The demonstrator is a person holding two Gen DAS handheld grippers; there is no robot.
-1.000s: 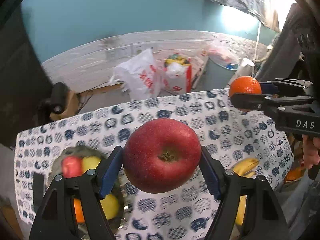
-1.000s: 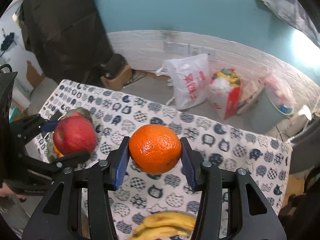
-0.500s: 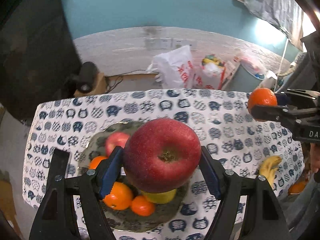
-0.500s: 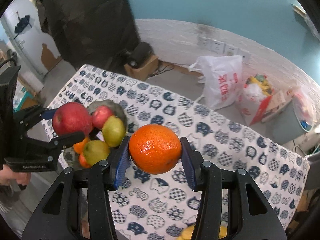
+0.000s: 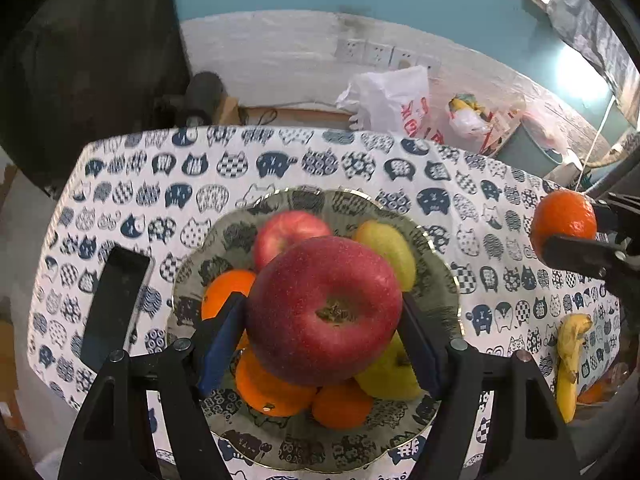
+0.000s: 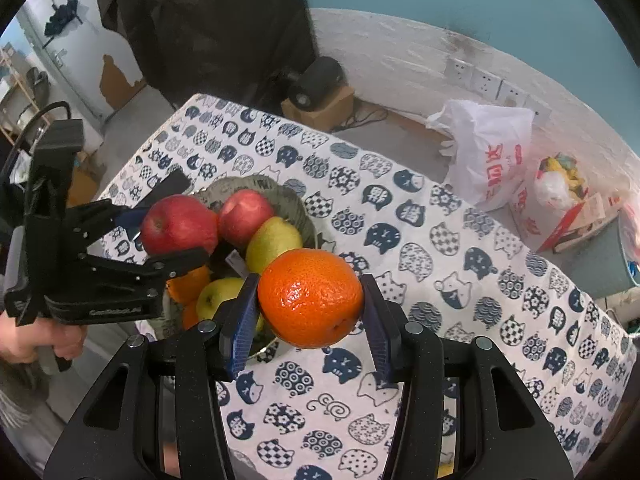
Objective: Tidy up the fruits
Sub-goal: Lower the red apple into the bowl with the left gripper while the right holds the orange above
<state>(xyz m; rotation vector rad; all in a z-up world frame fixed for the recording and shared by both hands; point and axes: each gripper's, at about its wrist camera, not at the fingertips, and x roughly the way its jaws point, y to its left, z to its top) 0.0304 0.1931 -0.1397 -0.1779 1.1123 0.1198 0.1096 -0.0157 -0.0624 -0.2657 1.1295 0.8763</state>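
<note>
Cat-print tablecloth (image 5: 280, 160) covering table. Patterned bowl (image 5: 436, 276) on it, already piled with apples, pears, oranges. Left gripper (image 5: 324, 312) clenched on big red apple (image 5: 324, 312), hanging above bowl. Right gripper (image 6: 310, 300) clamped on orange (image 6: 310, 300), beside bowl over cloth. Banana (image 5: 570, 360) at cloth's right edge.

We note two matching black plastic grippers. The left gripper (image 5: 324, 320) has triangular cut-outs in its arms, silver screws at the pivots and blue pads (image 5: 218, 344) lining the jaws. The right gripper (image 6: 310, 312) is alike. On the left unit's side, faint pale lettering. A grey knit sleeve (image 6: 12, 396) at the wrist.
</note>
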